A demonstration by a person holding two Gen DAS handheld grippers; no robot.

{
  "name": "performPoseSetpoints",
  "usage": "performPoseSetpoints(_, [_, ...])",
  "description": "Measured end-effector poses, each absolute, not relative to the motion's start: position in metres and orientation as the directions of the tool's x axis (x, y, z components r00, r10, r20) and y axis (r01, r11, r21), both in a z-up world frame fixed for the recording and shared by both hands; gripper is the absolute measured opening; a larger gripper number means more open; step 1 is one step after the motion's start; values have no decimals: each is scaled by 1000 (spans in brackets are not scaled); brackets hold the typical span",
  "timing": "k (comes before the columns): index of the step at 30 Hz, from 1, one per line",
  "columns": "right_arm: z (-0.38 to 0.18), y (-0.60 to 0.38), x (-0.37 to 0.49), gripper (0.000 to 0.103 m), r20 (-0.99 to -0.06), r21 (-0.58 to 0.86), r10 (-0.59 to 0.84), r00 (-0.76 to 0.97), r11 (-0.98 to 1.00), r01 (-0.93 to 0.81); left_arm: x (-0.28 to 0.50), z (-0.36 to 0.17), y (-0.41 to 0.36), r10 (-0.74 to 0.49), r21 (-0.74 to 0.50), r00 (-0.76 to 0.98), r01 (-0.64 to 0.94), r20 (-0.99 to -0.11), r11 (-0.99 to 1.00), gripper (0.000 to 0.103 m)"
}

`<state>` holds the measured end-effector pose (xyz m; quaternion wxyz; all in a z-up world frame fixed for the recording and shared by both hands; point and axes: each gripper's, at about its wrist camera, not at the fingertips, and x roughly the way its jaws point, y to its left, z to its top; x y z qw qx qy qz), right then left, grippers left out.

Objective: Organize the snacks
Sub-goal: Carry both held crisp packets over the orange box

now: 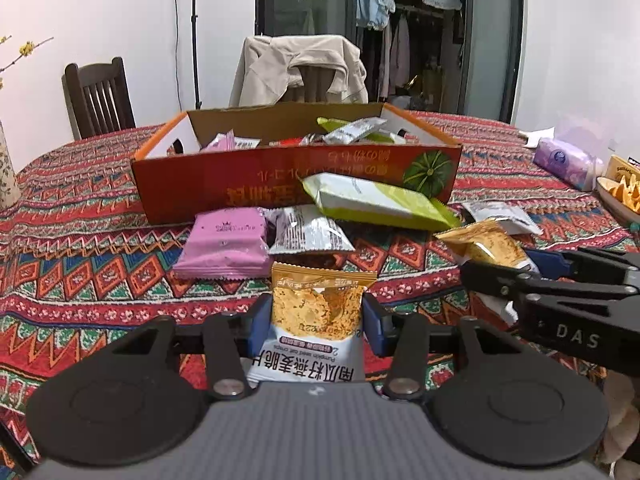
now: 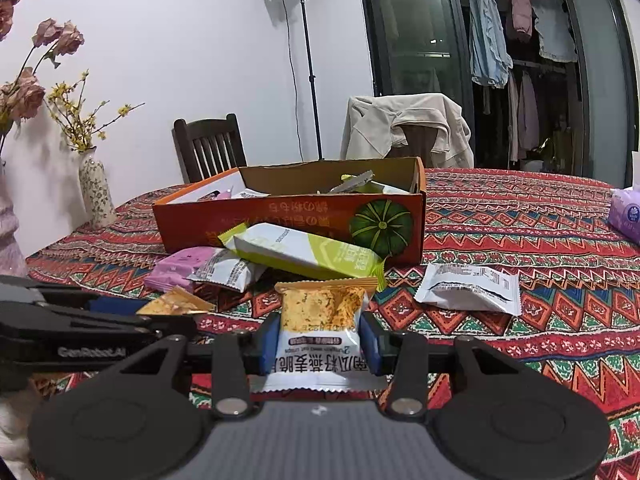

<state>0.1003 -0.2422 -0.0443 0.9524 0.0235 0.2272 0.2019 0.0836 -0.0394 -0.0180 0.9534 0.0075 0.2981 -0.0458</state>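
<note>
My left gripper (image 1: 318,320) is shut on an orange-and-white oat crisp packet (image 1: 318,312), its blue pads pressing both sides. My right gripper (image 2: 320,336) is shut on a matching packet (image 2: 322,320) in the same way. Each gripper shows in the other's view: the right gripper (image 1: 504,268) with its packet (image 1: 490,246), the left gripper (image 2: 160,312) with its packet (image 2: 176,302). Beyond them stands an orange cardboard box (image 1: 280,184) (image 2: 280,220) with several snacks inside. In front of it lie a green-white bar (image 1: 380,200), a pink packet (image 1: 226,240) and a silver packet (image 1: 310,232).
A white packet (image 2: 468,288) lies alone on the patterned tablecloth (image 2: 540,240), right of the box. A purple tissue pack (image 1: 568,160) and a bowl (image 1: 616,200) sit at the table's right edge, and a flowered vase (image 2: 96,196) at its left. Two chairs stand behind the table.
</note>
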Motion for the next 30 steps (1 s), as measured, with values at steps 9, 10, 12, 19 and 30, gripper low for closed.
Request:
performPoseSetpoints(9, [-26, -242, 98, 41, -394, 122, 403, 826, 914, -388, 75, 6, -31, -81, -28, 860, 77, -504, 997, 48])
performPoseSetpoints(10, [-22, -241, 98, 41, -388, 115, 402, 829, 914, -389, 76, 9, -29, -79, -31, 865, 73, -495, 997, 48])
performPoseSetpoints(12, [-13, -240, 101, 41, -377, 98, 396, 837, 916, -390, 78, 15, -26, -73, -38, 874, 63, -479, 997, 48])
performPoseSetpoints(19, [19, -231, 120, 41, -342, 70, 390, 855, 918, -391, 97, 41, -13, -39, -44, 907, 22, -420, 999, 48])
performPoseSetpoints(30, [51, -202, 179, 41, -330, 70, 380, 864, 923, -379, 149, 74, 4, 17, -38, 936, -32, -353, 999, 48])
